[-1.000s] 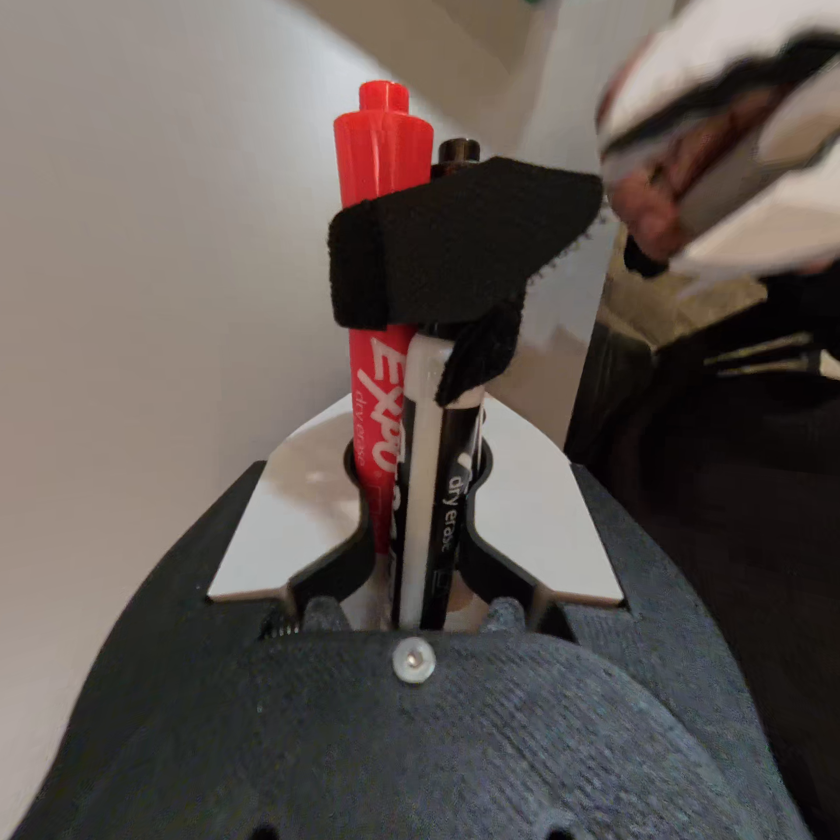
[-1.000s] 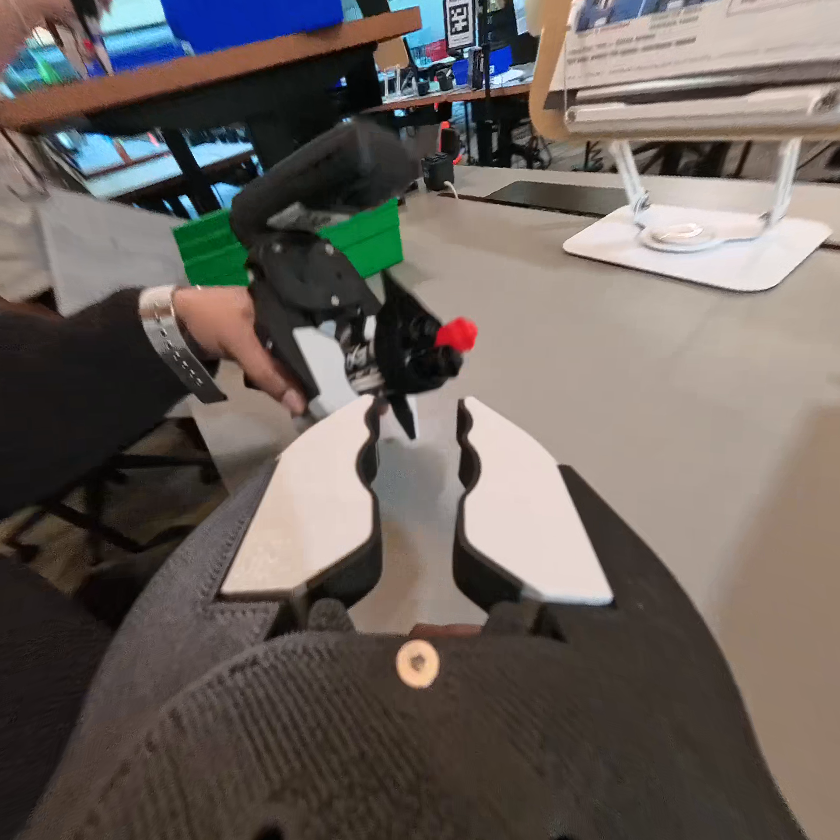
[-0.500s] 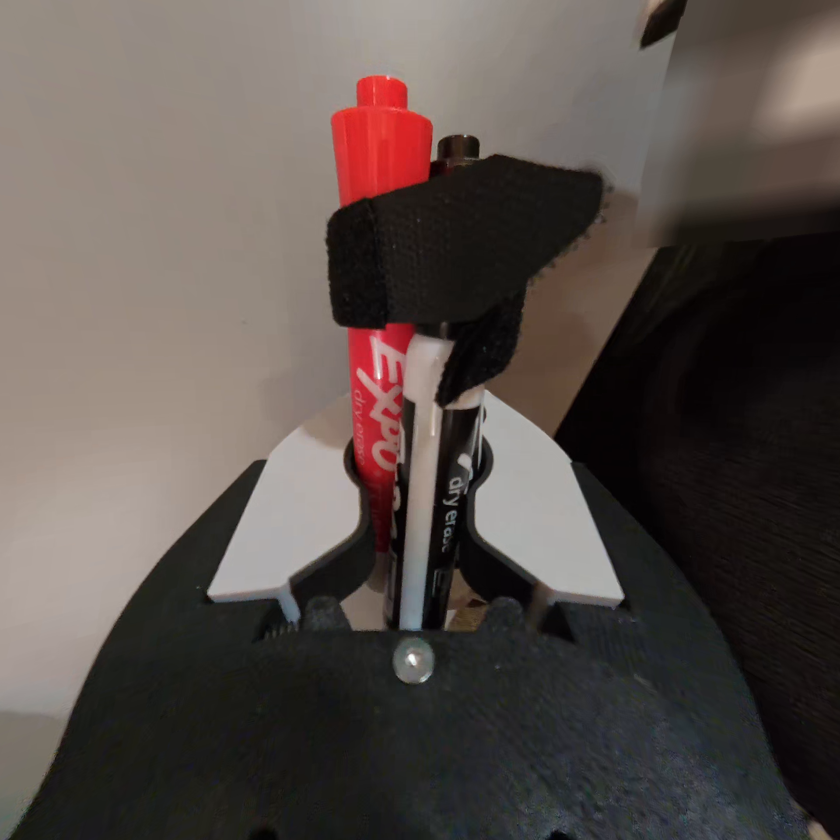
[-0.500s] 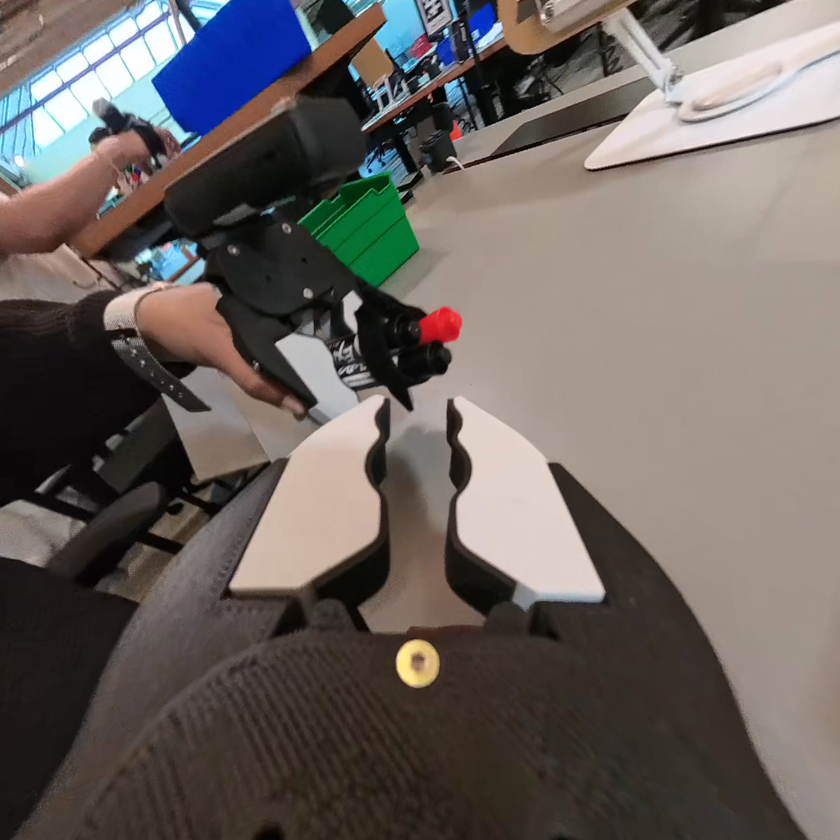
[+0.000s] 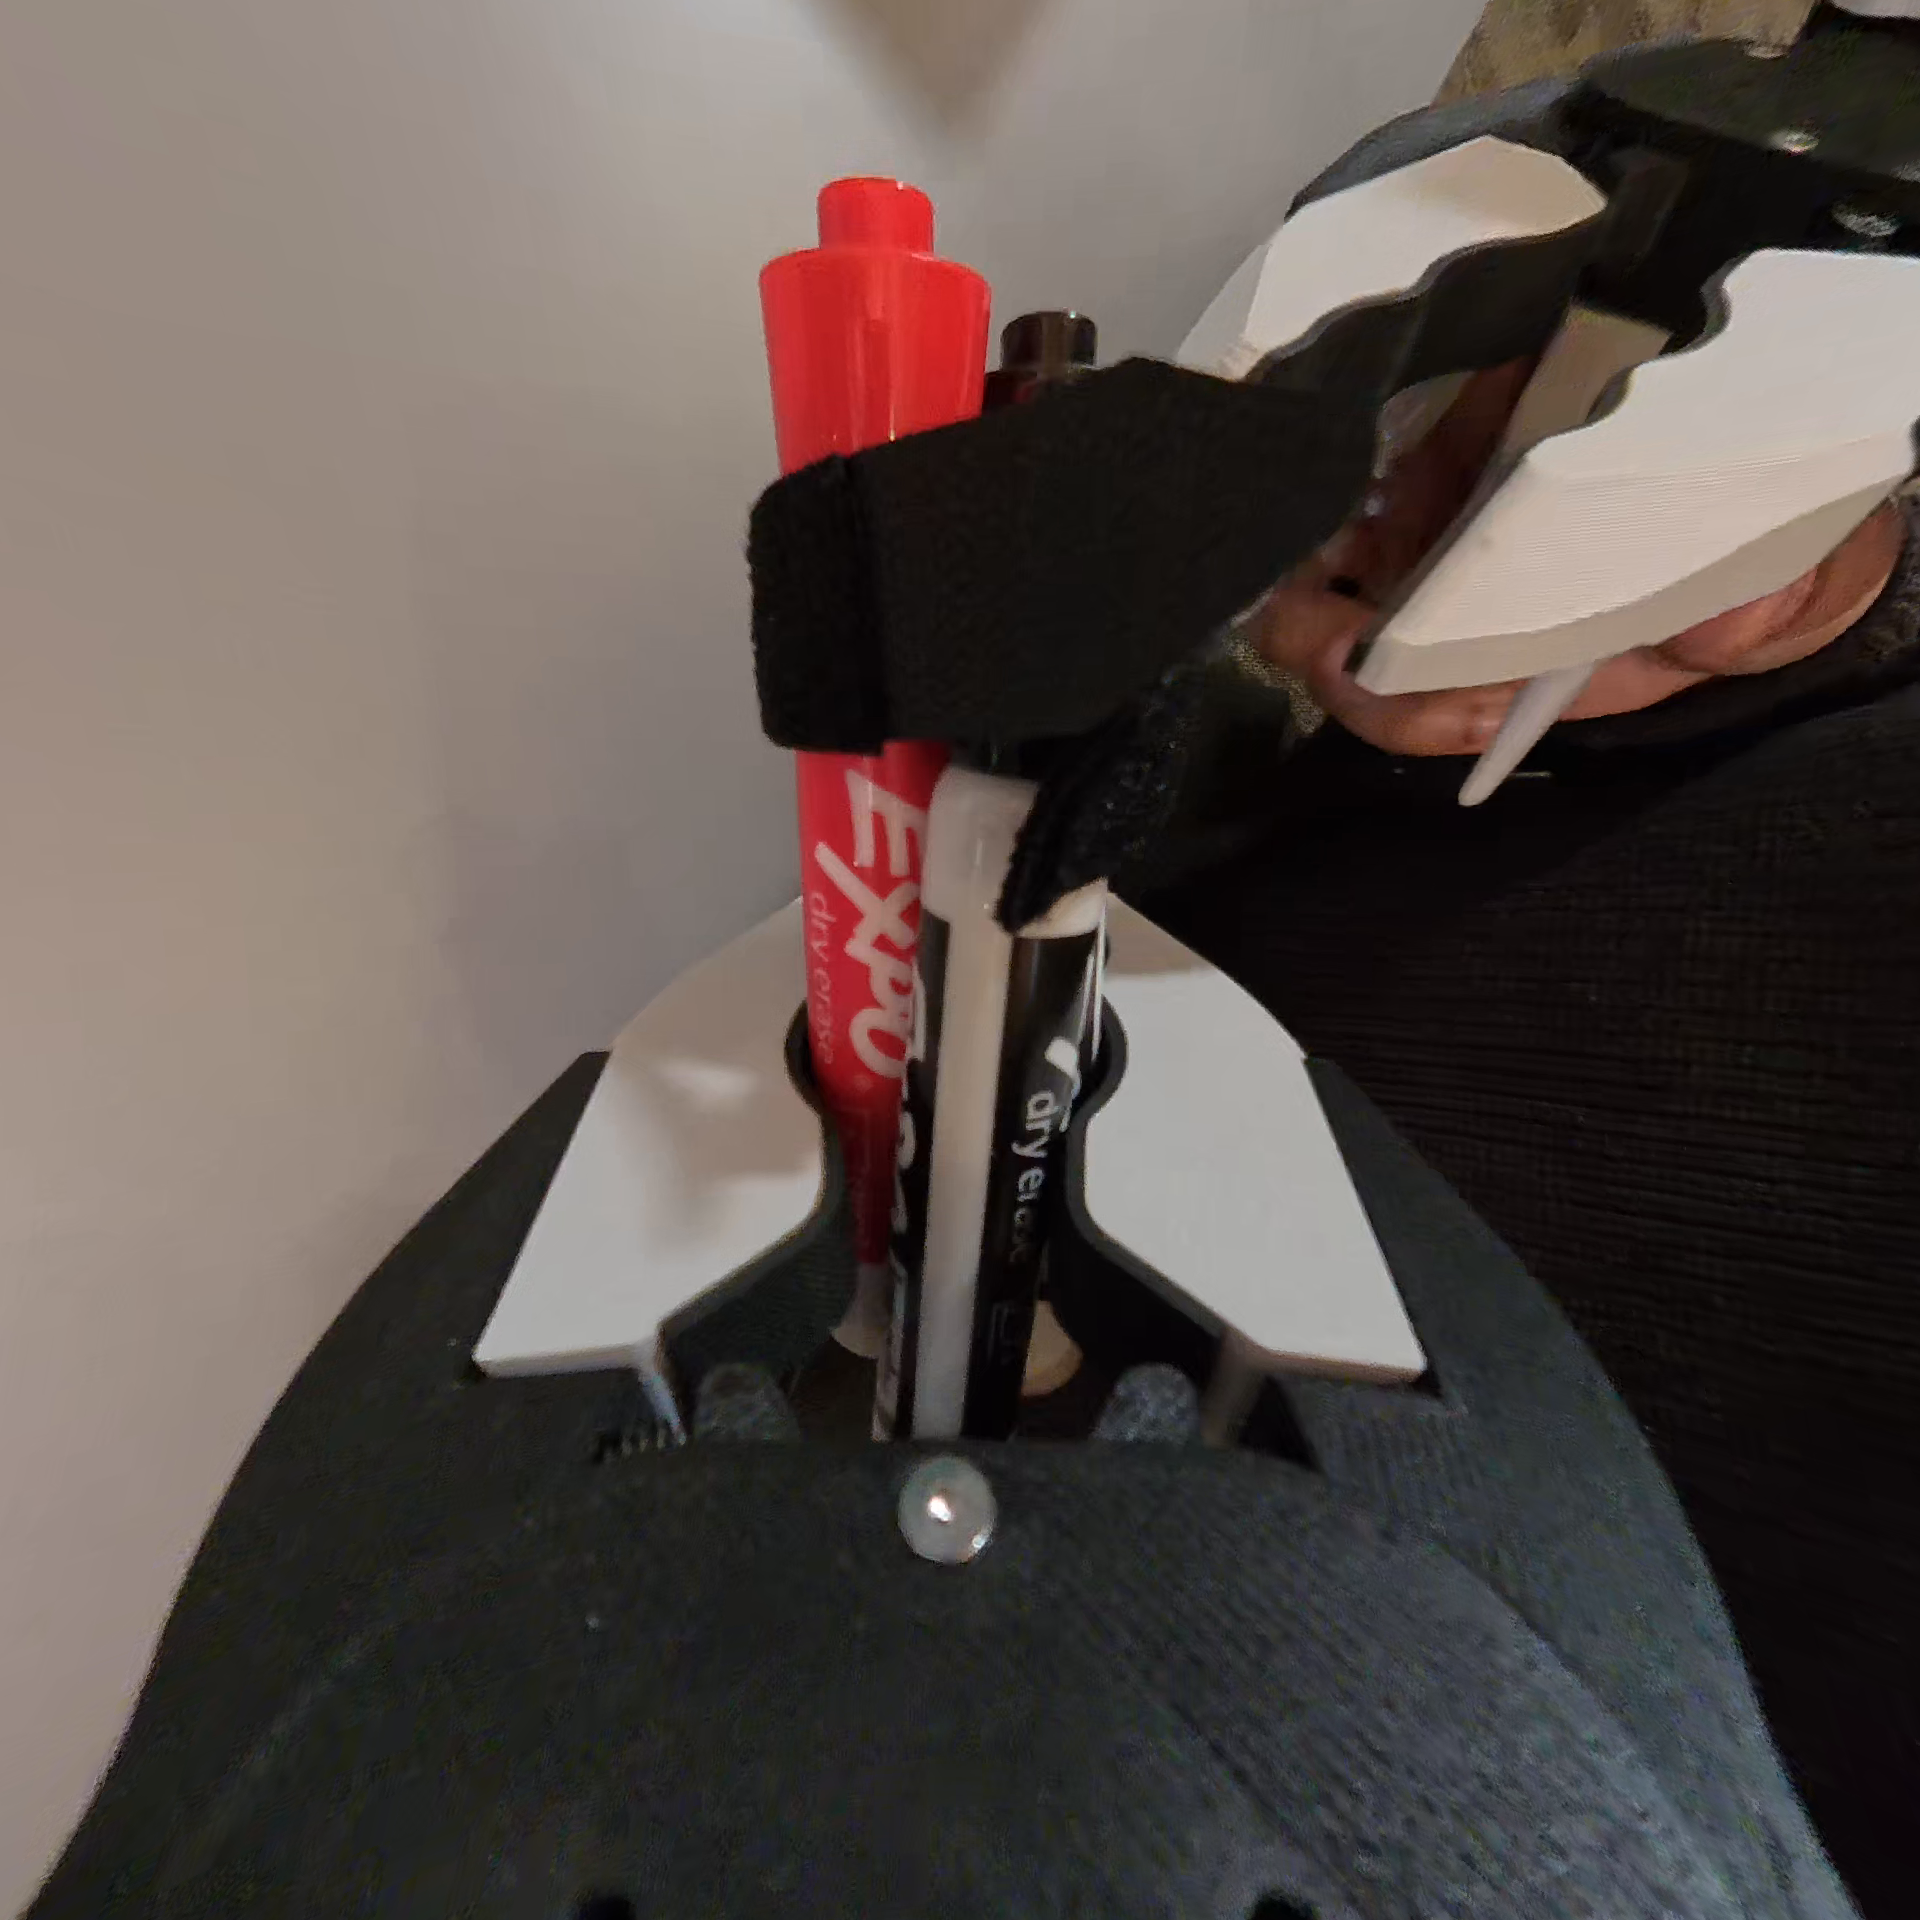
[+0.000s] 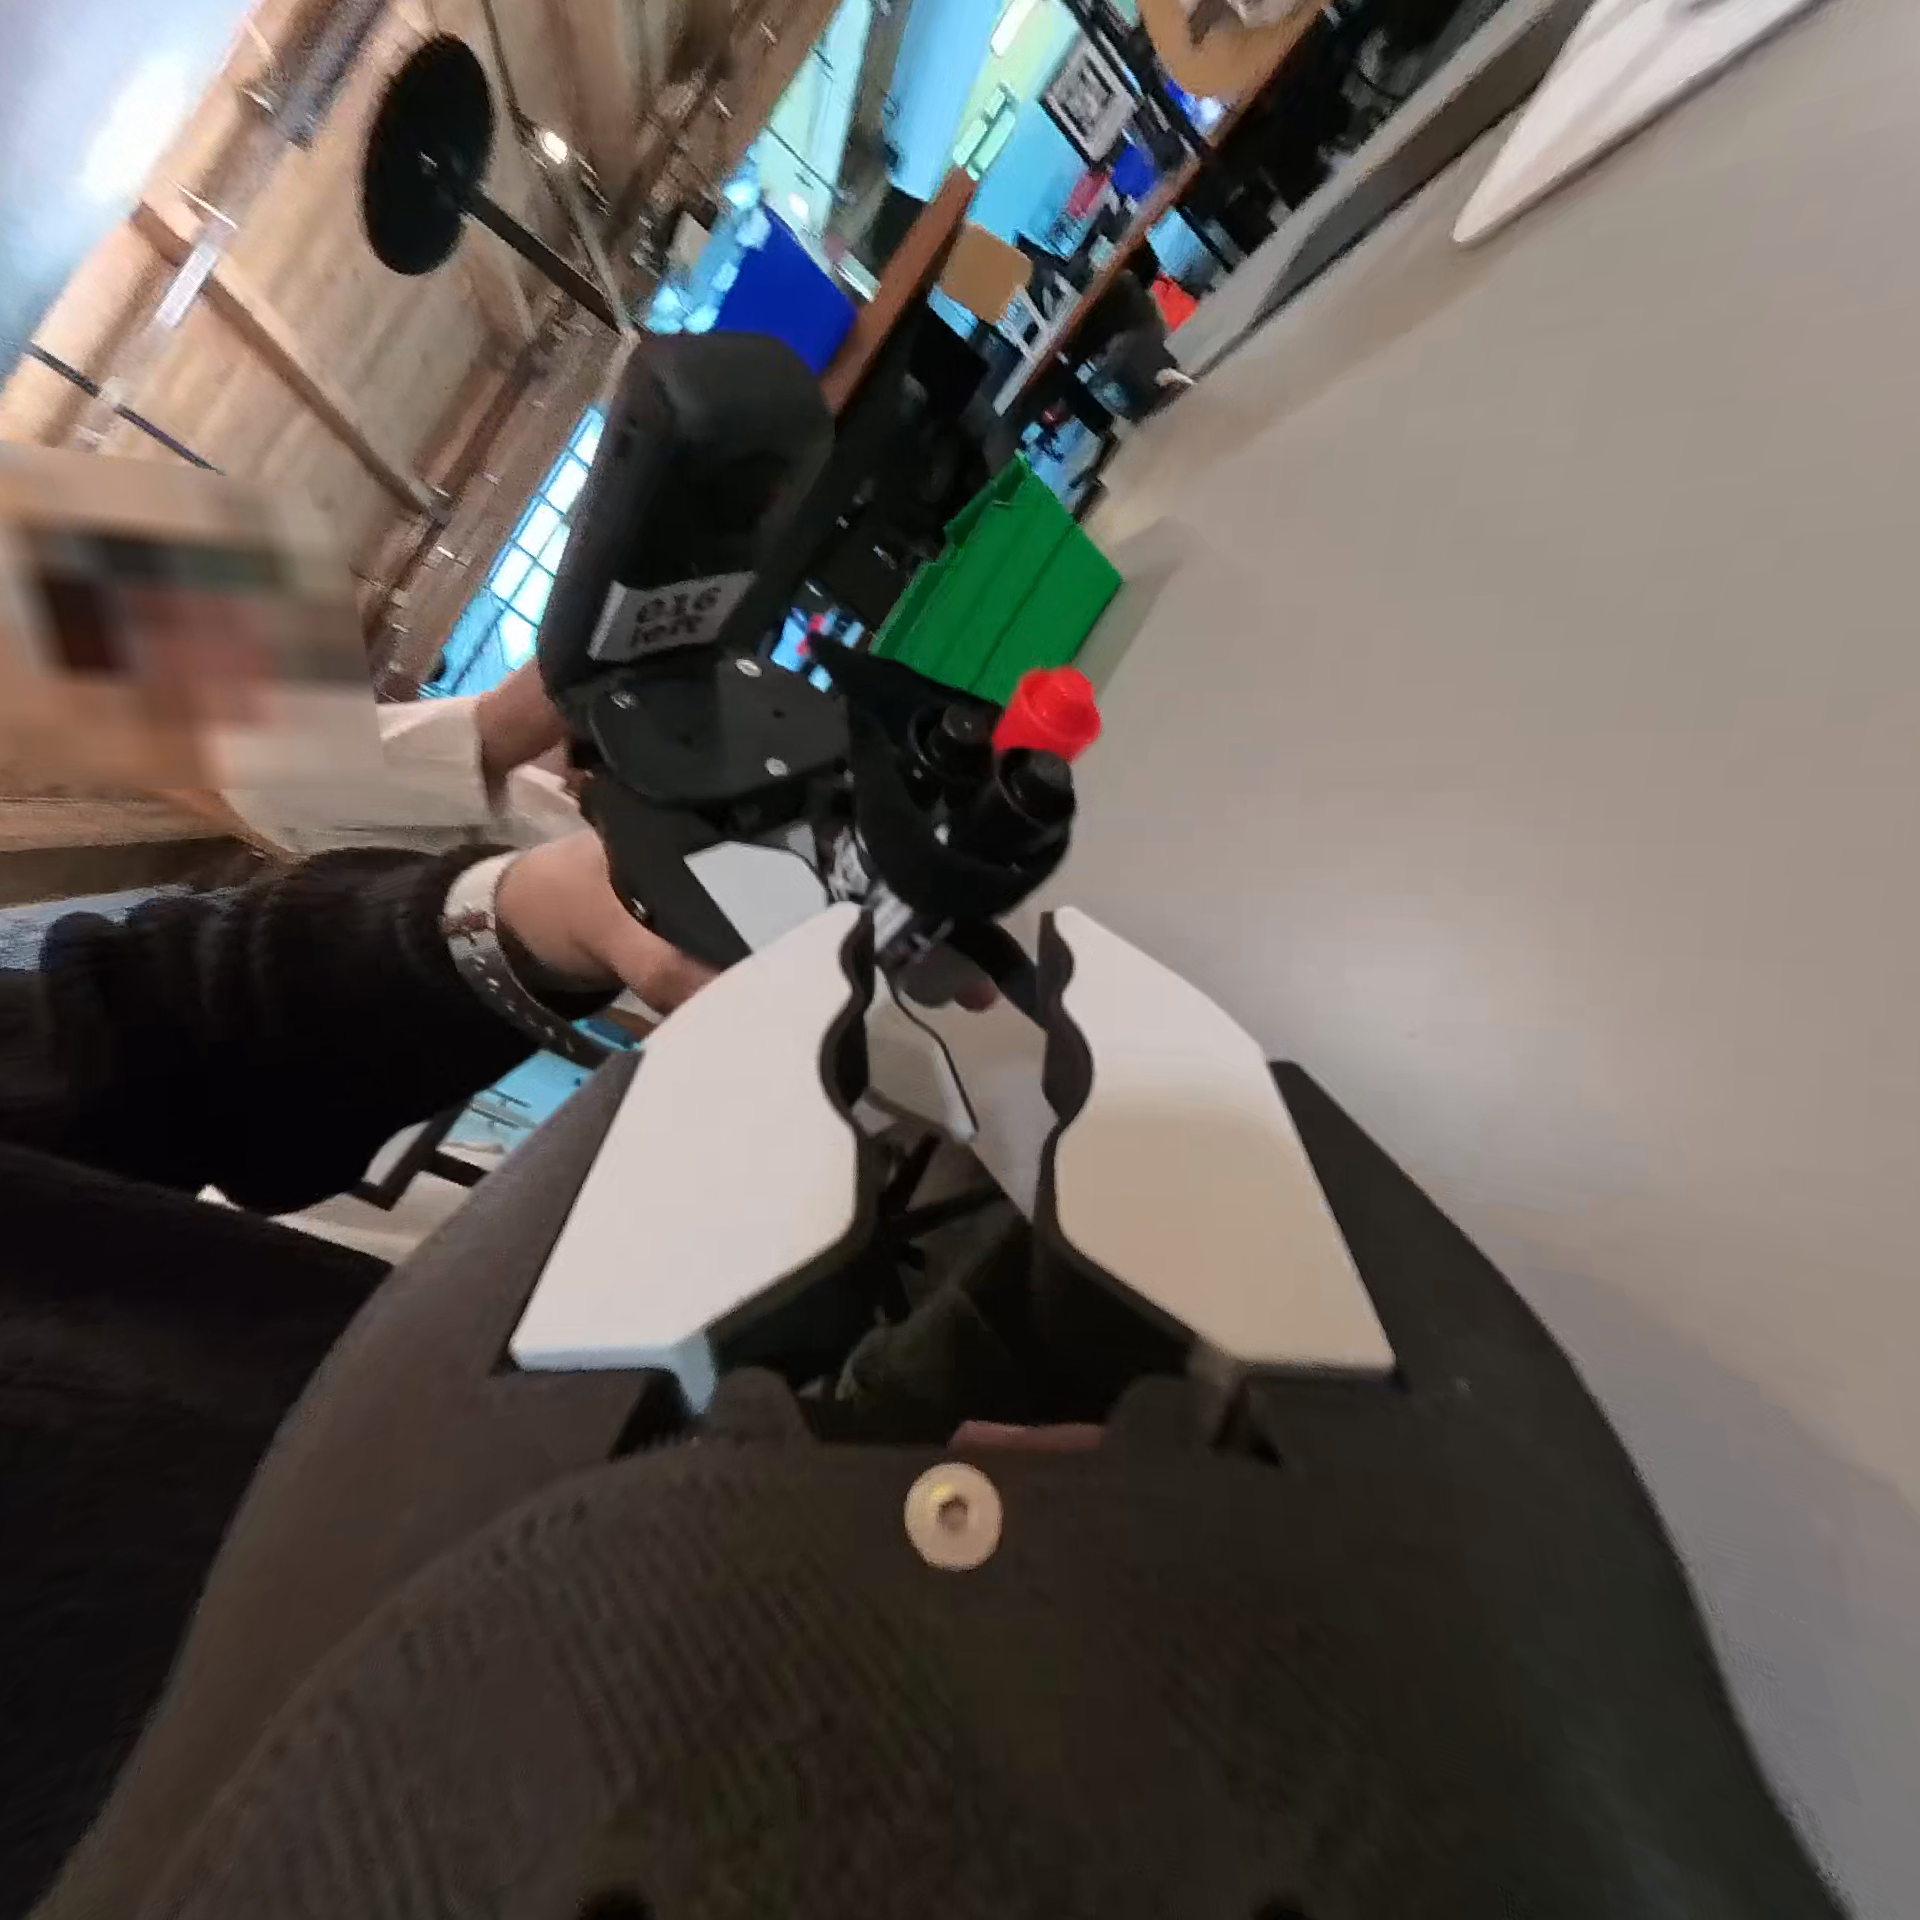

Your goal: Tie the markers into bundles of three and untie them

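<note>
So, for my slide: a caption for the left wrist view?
Left tool grips strapped markers; open right tool nears black strap.

A lab or workshop hall; rows of workbenches; green bins; timber ceiling.

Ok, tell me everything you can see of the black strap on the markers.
The strap is a black fabric band with a hook-and-loop look, wrapped around the upper part of the markers held in the left gripper. Its free end sticks out to the right, toward the open right gripper; contact is unclear. A short tab hangs below the band.
</note>
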`<state>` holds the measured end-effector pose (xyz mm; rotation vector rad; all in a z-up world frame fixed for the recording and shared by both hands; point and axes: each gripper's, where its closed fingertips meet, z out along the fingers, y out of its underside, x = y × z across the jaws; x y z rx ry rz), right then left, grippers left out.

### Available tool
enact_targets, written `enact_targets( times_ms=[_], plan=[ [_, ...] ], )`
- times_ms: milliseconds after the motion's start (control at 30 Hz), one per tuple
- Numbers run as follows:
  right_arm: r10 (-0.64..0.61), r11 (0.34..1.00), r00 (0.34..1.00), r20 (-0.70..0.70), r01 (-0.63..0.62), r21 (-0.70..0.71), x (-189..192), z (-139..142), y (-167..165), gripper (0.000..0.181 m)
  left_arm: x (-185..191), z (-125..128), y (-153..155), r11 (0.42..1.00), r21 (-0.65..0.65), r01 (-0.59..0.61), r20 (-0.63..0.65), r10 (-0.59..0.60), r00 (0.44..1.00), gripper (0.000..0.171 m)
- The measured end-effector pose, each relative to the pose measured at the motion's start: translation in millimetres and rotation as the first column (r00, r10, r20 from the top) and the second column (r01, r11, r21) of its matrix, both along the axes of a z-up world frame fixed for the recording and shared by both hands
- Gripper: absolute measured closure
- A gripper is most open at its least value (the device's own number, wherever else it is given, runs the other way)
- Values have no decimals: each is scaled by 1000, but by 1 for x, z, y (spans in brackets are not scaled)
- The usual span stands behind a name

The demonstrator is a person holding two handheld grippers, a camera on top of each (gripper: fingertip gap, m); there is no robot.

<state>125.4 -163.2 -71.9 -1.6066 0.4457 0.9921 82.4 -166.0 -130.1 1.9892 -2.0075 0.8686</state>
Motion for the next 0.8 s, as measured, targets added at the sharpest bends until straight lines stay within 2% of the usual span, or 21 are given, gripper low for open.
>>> enact_targets(
  times_ms=[67, 167, 300, 433, 600, 800],
  plan=[
    [-16, 999, 999, 44, 14, 44, 3, 9, -3, 151, 4, 3, -10, 1000, 2, 10, -1, -10, 1000, 129],
    [-6, 1000, 987, 162, 1, 31, 2, 7, -6, 150, 10, 10, -20, 1000, -10, 16, -11, -16, 1000, 129],
    [27, 999, 975, 220, -36, 36, -4, 9, -8, 147, 14, 13, -23, 1000, 5, 27, -24, -27, 999, 130],
    [35, 999, 970, 240, -43, 29, -5, 8, -7, 147, 14, 13, -21, 1000, 2, 11, -40, -11, 999, 130],
    [109, 994, 973, 205, -113, 9, -18, 5, -7, 146, 12, 10, -19, 1000, 17, 18, -56, -17, 998, 131],
    [59, 998, 975, 216, -54, -27, -2, -2, -6, 150, 5, 0, -8, 993, 99, 69, -90, -61, 994, 129]
  ],
)
